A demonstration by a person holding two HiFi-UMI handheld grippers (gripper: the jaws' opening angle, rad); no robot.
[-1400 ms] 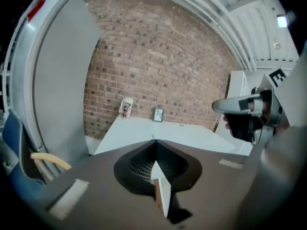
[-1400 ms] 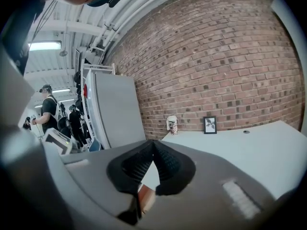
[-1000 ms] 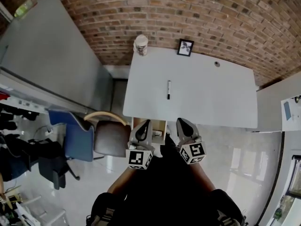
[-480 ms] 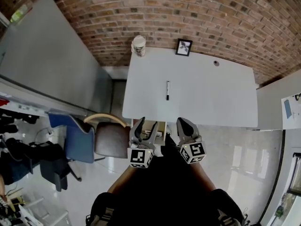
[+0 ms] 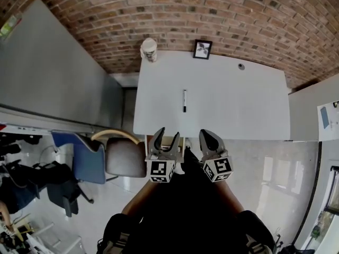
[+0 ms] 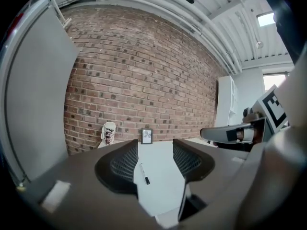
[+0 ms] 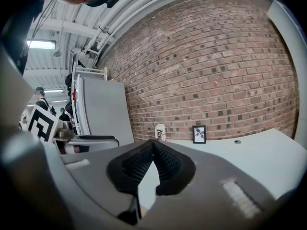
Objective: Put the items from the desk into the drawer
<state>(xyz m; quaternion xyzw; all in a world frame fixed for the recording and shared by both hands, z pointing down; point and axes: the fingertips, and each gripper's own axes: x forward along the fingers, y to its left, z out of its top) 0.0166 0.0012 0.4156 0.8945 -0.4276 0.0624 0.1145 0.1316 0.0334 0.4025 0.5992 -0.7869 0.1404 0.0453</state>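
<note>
A black marker lies in the middle of the white desk. At the desk's back edge stand a paper cup and a small picture frame. My left gripper hovers at the desk's near edge; its jaws have just been opening and stand open with nothing between them. Through them I see the marker, cup and frame. My right gripper is beside it, shut and empty. A wooden drawer unit shows partly under the desk edge, between the grippers.
A round grommet sits in the desk's far right. A blue chair and a brown chair stand left of the desk. A grey partition is on the left, the brick wall behind, a white cabinet right.
My left gripper's jaws have gone from shut to open and it has moved a little toward the desk edge. The right gripper stays shut and has edged forward.
</note>
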